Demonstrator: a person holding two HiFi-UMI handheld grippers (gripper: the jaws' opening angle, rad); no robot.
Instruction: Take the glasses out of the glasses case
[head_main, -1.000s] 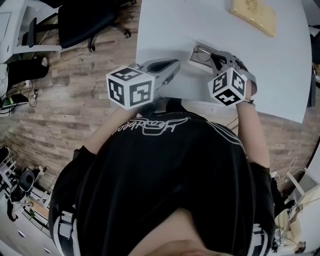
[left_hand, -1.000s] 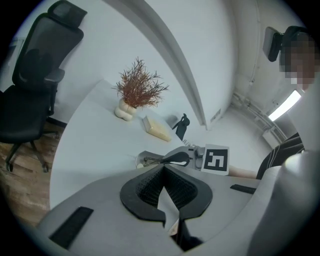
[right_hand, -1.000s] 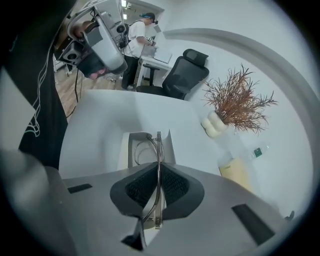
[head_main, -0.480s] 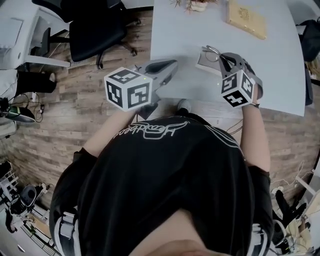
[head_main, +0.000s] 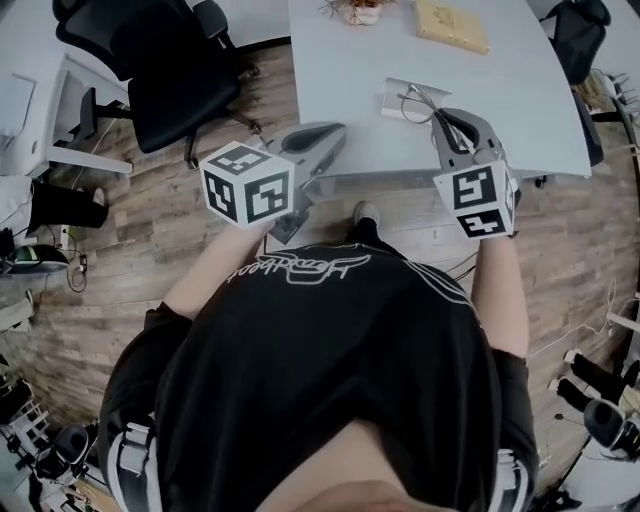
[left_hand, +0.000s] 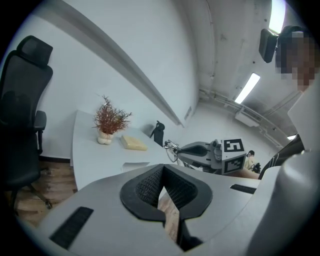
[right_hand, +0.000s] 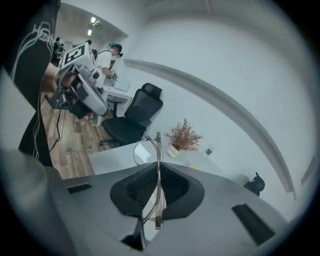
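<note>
Wire-framed glasses (right_hand: 157, 167) clamped in right gripper (head_main: 442, 118) jaws — lenses partly hidden — left gripper (left_hand: 161, 175) jaws closed, empty.

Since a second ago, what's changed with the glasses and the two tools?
The right tool, shut on the glasses, lifted them from the glasses case and drew back toward the table edge. The glasses case stayed put; the left tool stayed shut and empty.

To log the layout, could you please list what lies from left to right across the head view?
Black office chair, left gripper, white rectangular glasses case, right gripper shut on the thin wire-framed glasses, second dark chair.
</note>
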